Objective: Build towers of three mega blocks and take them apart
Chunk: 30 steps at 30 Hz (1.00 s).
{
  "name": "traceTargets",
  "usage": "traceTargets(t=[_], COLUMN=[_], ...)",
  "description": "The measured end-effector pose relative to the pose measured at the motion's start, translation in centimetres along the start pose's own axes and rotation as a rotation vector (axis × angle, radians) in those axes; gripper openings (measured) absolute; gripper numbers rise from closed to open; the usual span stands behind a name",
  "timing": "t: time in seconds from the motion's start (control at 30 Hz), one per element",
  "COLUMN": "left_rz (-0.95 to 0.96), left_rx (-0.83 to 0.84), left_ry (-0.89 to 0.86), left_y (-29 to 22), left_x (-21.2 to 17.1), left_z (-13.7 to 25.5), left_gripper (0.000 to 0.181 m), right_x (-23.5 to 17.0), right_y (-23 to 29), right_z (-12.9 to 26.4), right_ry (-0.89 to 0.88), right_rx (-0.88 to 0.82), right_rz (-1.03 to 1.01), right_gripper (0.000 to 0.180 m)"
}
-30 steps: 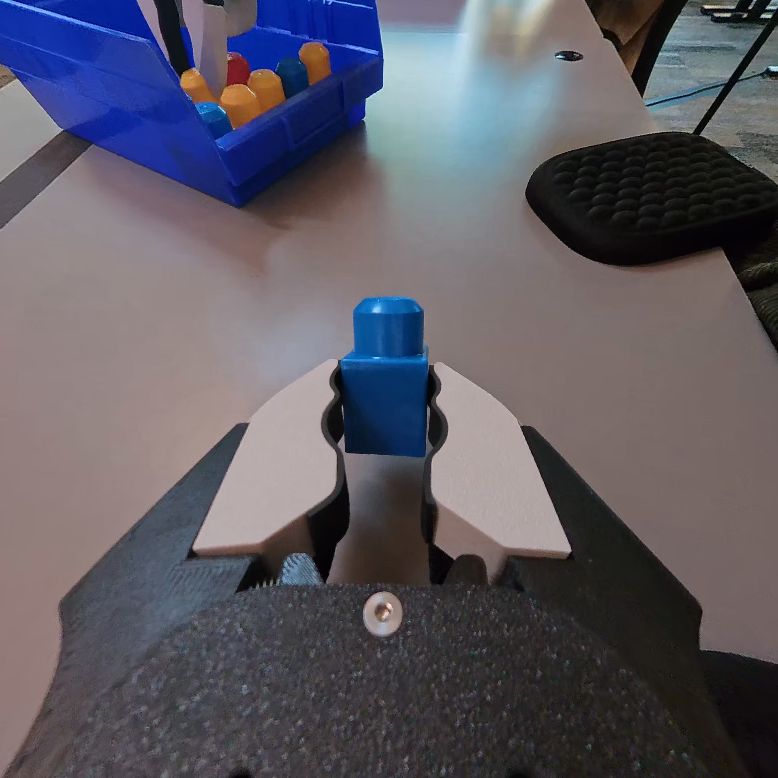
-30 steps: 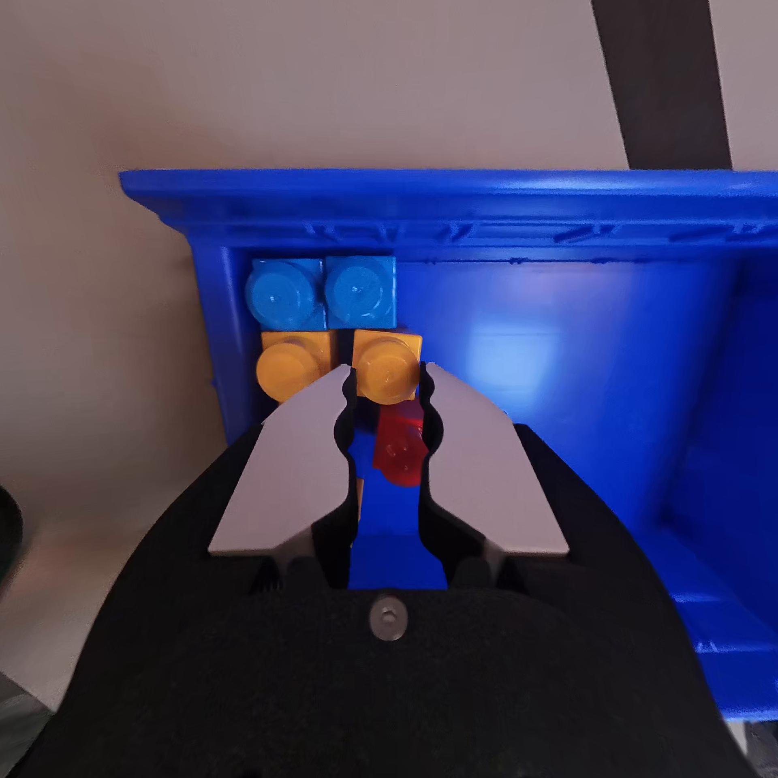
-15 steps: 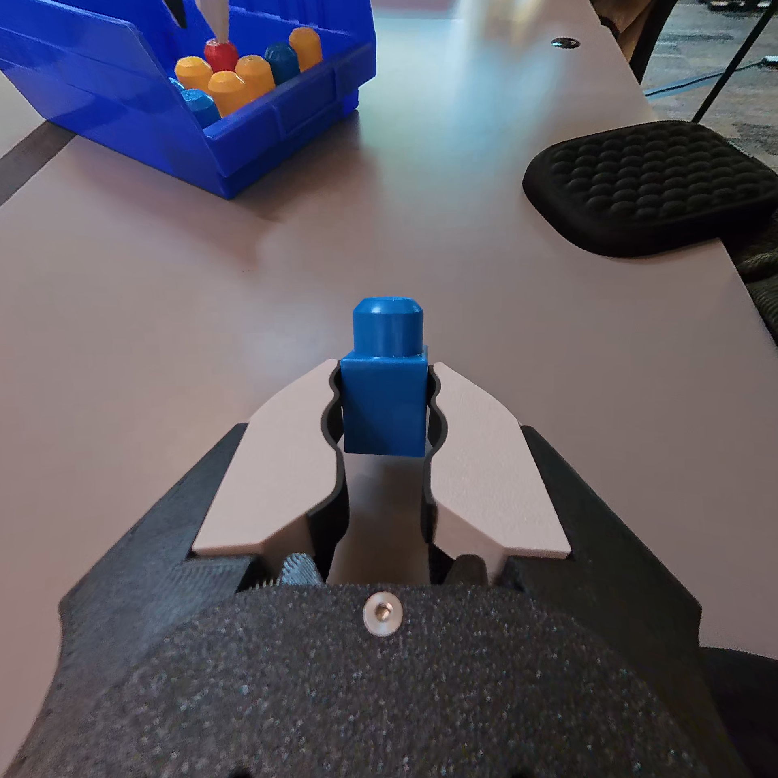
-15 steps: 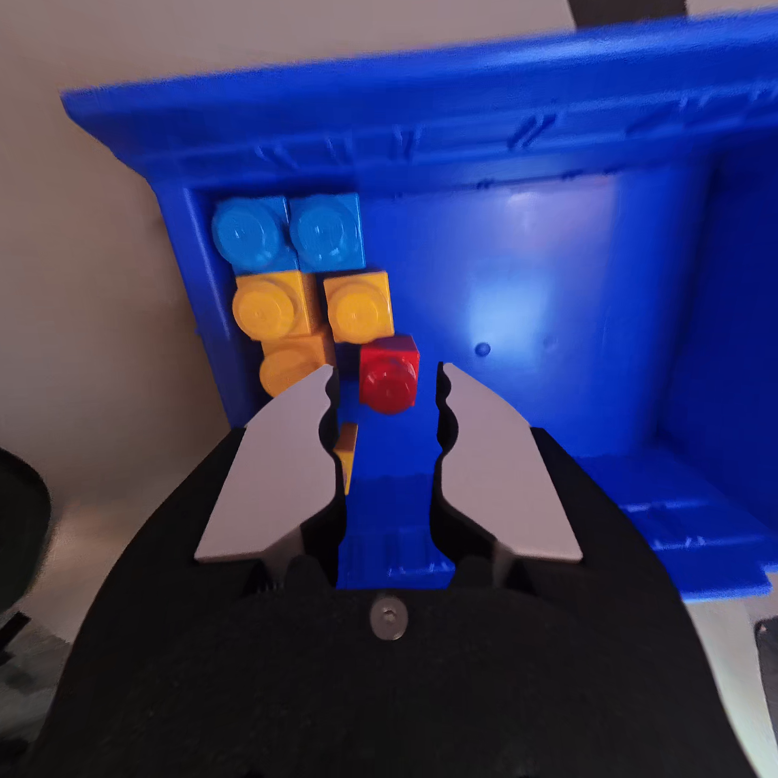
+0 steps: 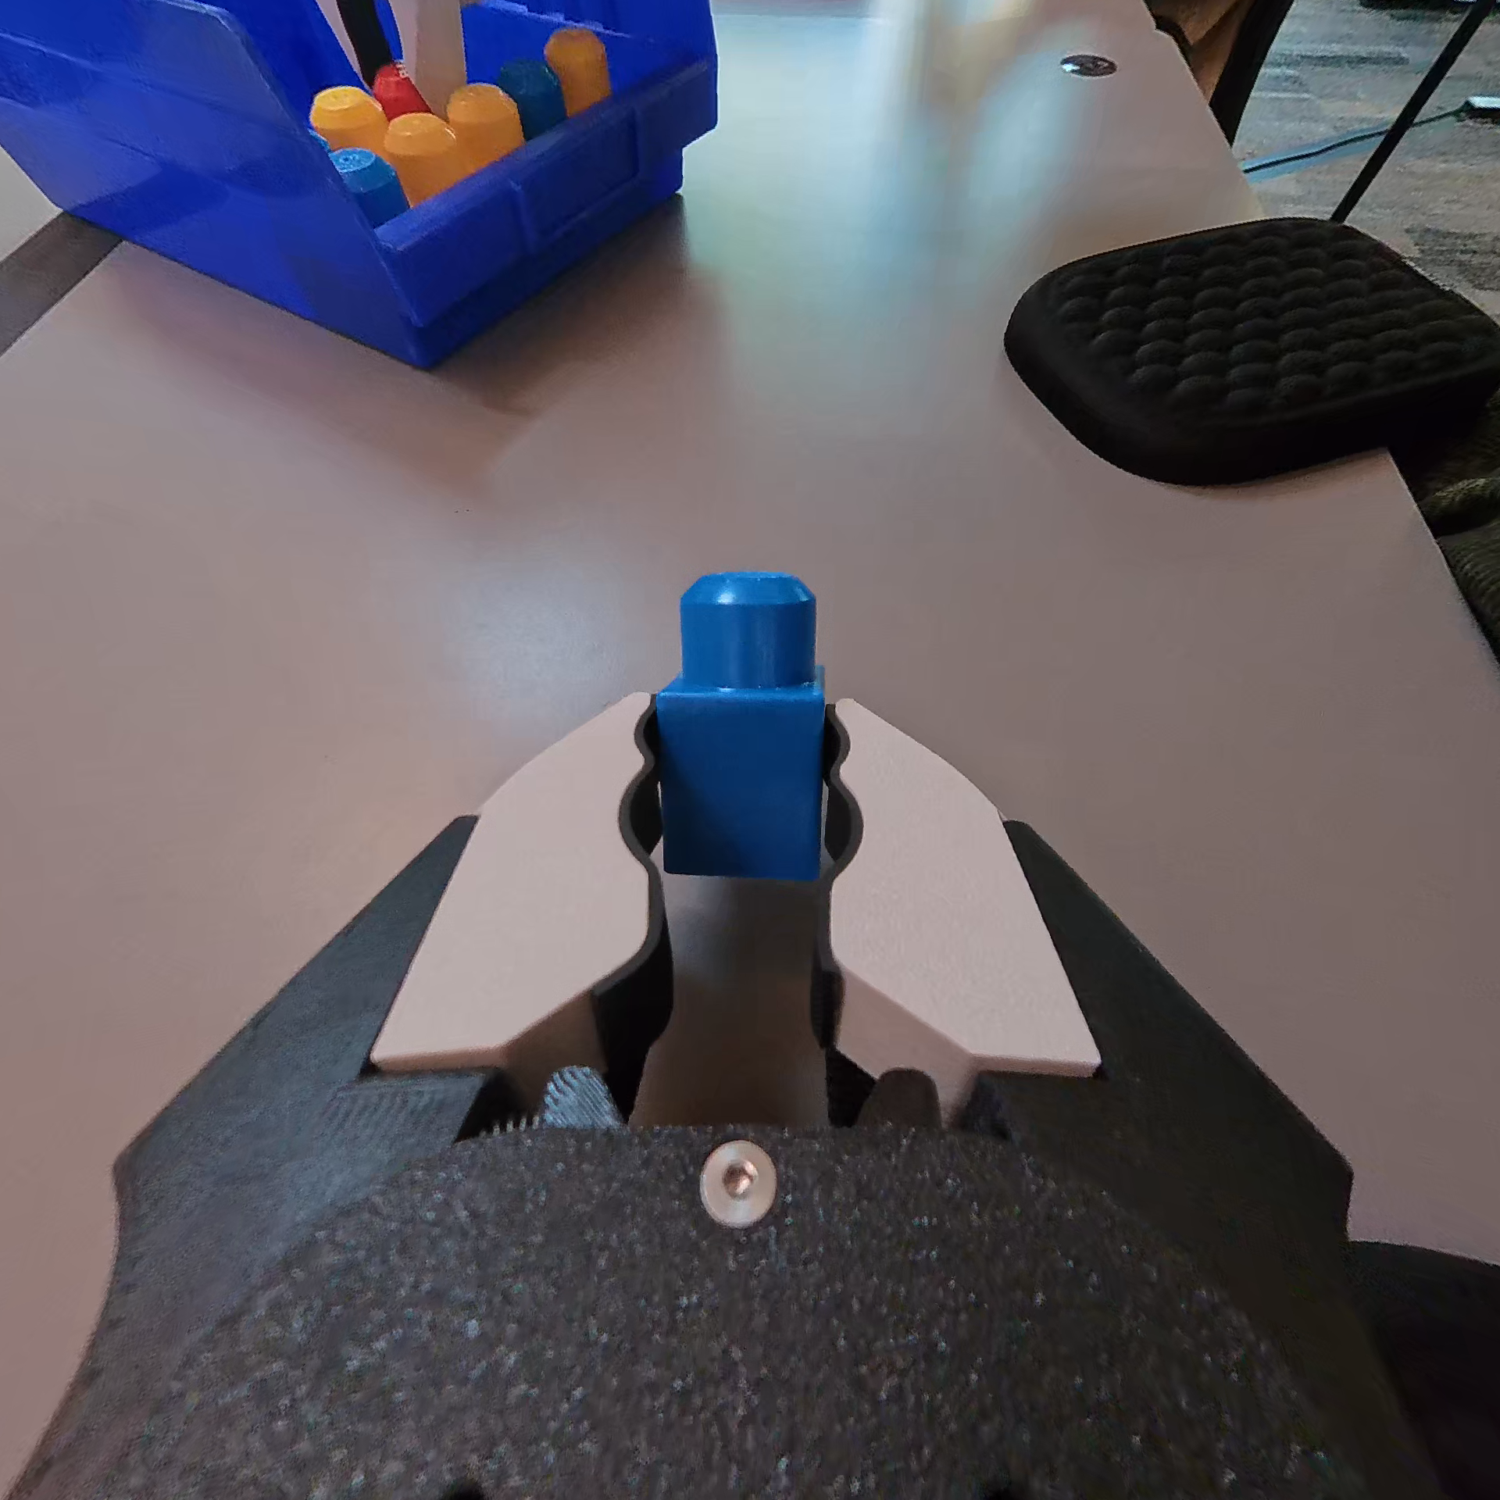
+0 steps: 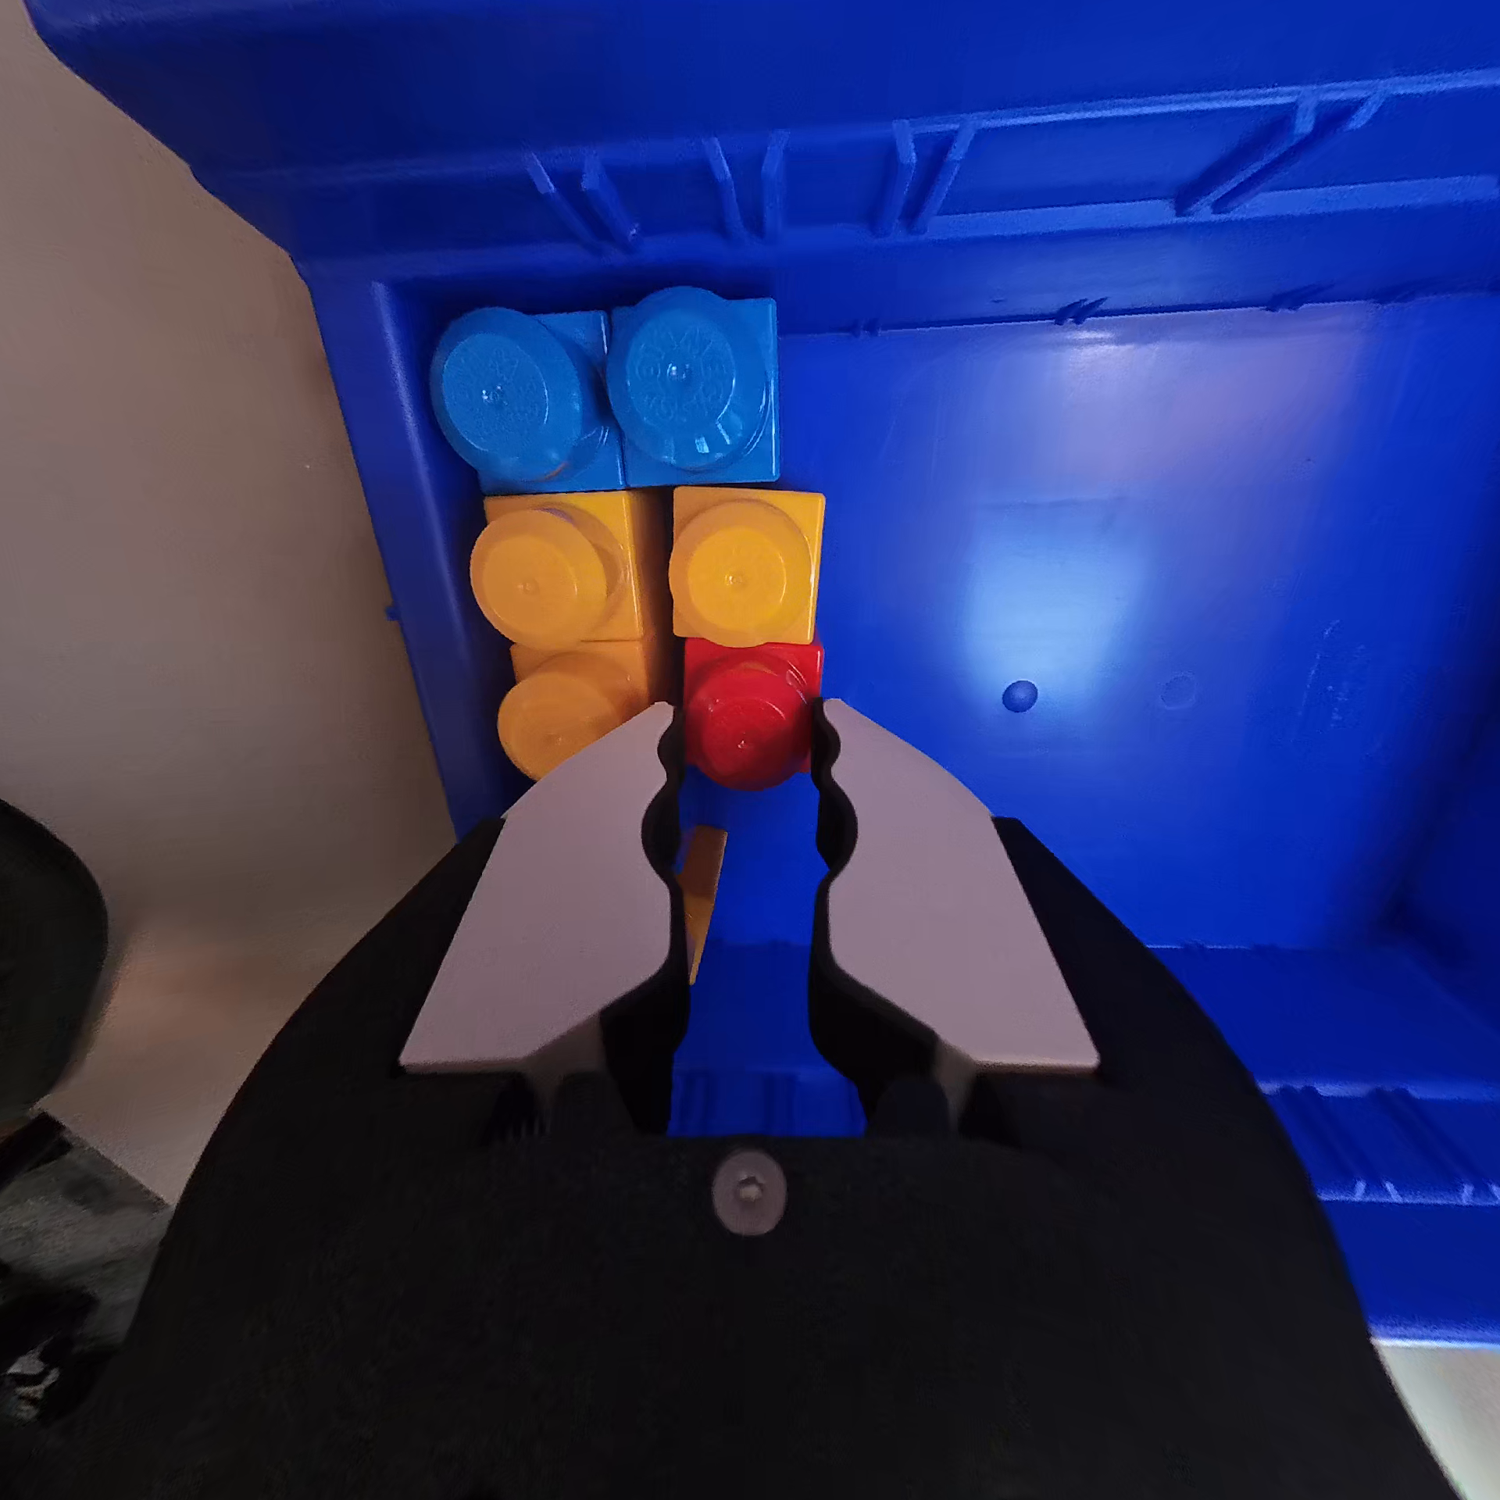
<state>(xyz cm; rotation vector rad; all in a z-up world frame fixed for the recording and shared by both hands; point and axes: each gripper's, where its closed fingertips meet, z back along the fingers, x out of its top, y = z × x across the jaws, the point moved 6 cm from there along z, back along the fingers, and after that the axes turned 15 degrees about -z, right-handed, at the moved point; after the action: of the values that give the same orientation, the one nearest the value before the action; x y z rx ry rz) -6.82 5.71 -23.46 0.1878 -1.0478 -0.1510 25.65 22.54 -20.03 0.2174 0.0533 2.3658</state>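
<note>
Right claw's finger (image 6: 568, 877) hides most of a yellow block (image 6: 704, 893)

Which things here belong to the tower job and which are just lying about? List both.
Job: blue block in the left gripper; red block between the right gripper fingers; yellow and blue blocks in the blue bin.

Lying about: black pad; table grommet.

Bin (image 5: 519, 235) on table (image 5: 243, 568) far left, blocks (image 6: 633, 519) inside, pad (image 5: 1250, 349) right.
</note>
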Motion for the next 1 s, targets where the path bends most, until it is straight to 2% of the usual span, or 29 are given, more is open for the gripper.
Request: traceTargets(t=[0.2,0.33,0.4,0.5,0.7,0.83,1.0], left_rz=[-0.001,-0.003,-0.008,-0.027,-0.086,-0.102,-0.096], left_rx=[0.009,0.023,0.033,0.058,0.114,0.137,0.124], left_ry=[-0.007,-0.025,-0.039,-0.076,-0.168,-0.161,-0.186], left_y=[0.1,0.2,0.2,0.3,-0.1,-0.1,-0.3], left_x=[0.1,0.4,0.6,1.2,3.1,3.3,3.7], left_z=[0.0,0.1,0.2,0.5,1.2,1.2,1.2], left_gripper=[0.036,0.036,0.036,0.036,0.036,0.036,0.037], right_x=[-0.2,1.3,2.5,3.6,3.8,4.2,4.0], right_y=[-0.2,1.5,4.8,12.0,25.1,28.3,28.7], right_z=[1.1,4.1,5.5,5.6,1.6,0.1,1.1], right_ry=[-0.040,-0.202,-0.320,-0.441,-0.615,-0.680,-0.688], right_rx=[-0.013,-0.025,0.025,0.120,0.280,0.304,0.301], right_rz=[-0.009,0.026,0.104,0.275,0.492,0.499,0.534], right_gripper=[0.033,0.033,0.033,0.036,0.036,0.031,0.028])
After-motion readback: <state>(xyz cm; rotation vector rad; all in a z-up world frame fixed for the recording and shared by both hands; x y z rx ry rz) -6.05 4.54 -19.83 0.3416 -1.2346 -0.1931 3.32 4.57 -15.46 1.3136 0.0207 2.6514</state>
